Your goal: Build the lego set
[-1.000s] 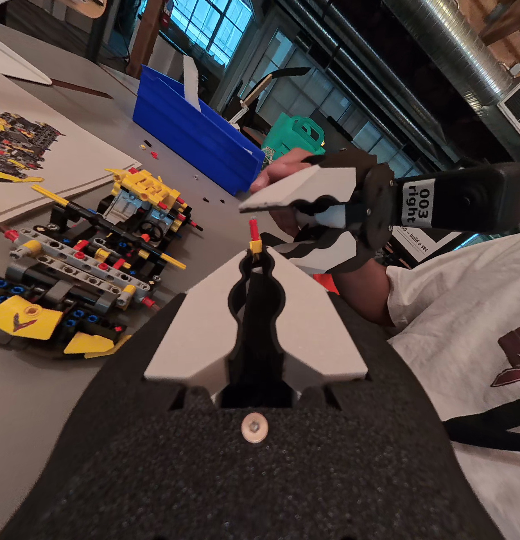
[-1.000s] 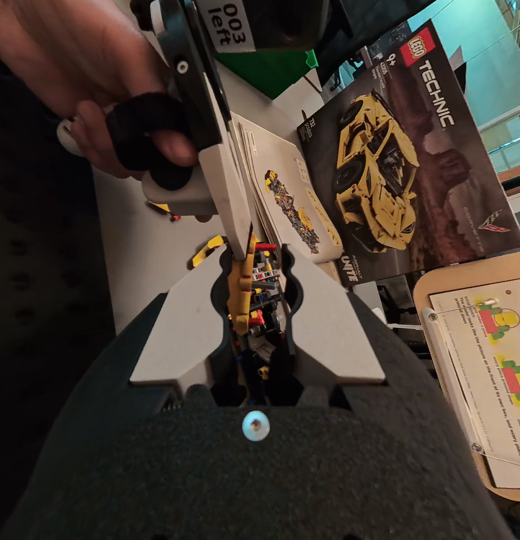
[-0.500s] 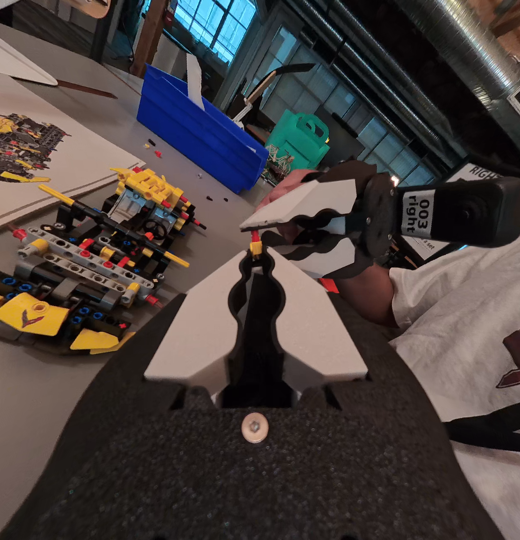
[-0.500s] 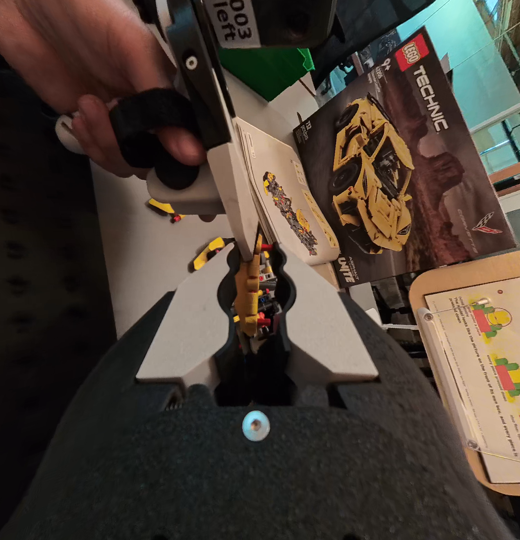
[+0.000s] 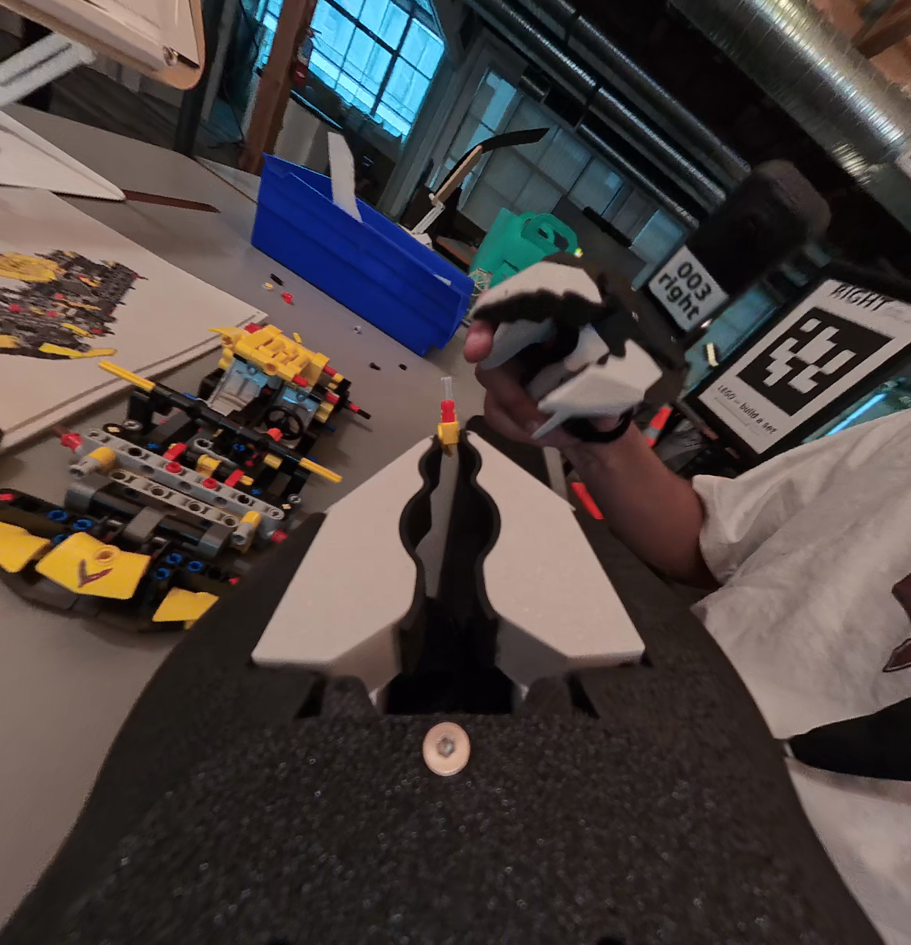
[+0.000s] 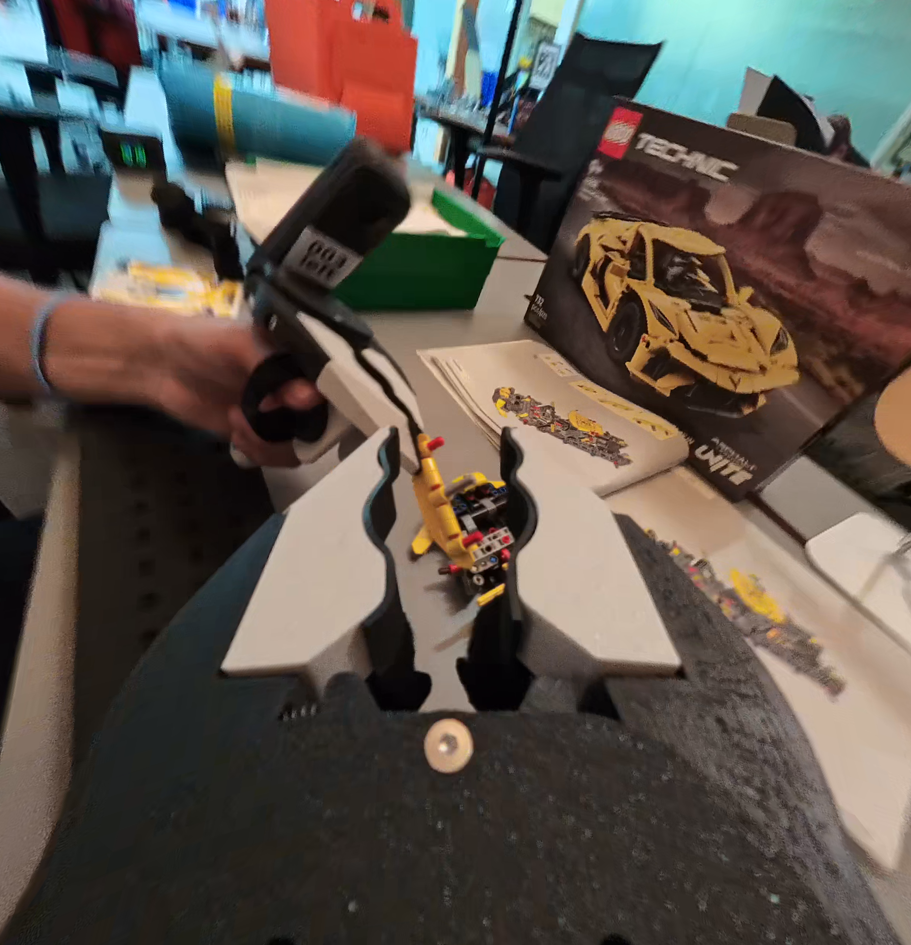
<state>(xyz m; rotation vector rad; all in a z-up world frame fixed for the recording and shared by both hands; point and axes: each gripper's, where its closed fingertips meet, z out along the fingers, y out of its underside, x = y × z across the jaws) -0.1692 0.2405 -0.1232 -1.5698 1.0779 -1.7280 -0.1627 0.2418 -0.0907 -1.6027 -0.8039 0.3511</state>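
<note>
In the left wrist view, the grey matte counter (image 5: 85, 690) fills the left half of the frame, with industrial windows and silver ceiling ducts in the room behind. The left claw (image 5: 449, 444) at frame centre is pressed tight on a small yellow-and-red lego connector piece (image 5: 447, 427) poking from its tips. The half-built black, grey and yellow lego car chassis (image 5: 187, 475) lies at middle left, a blue plastic bin (image 5: 351, 255) above it, and the open instruction booklet (image 5: 59, 312) at far left. The right claw (image 5: 540, 434), right of centre, has swung away from the piece it hovered over half a second ago and now points downward. In the right wrist view, blurred by motion, the right claw (image 6: 448, 450) stands wide apart and holds nothing, wider than before; between its fingers show the chassis (image 6: 469, 521) and the left claw (image 6: 417, 445). The dark lego box with a yellow car picture (image 6: 724, 307) stands at upper right beside a green bin (image 6: 417, 271), before a teal wall.
</note>
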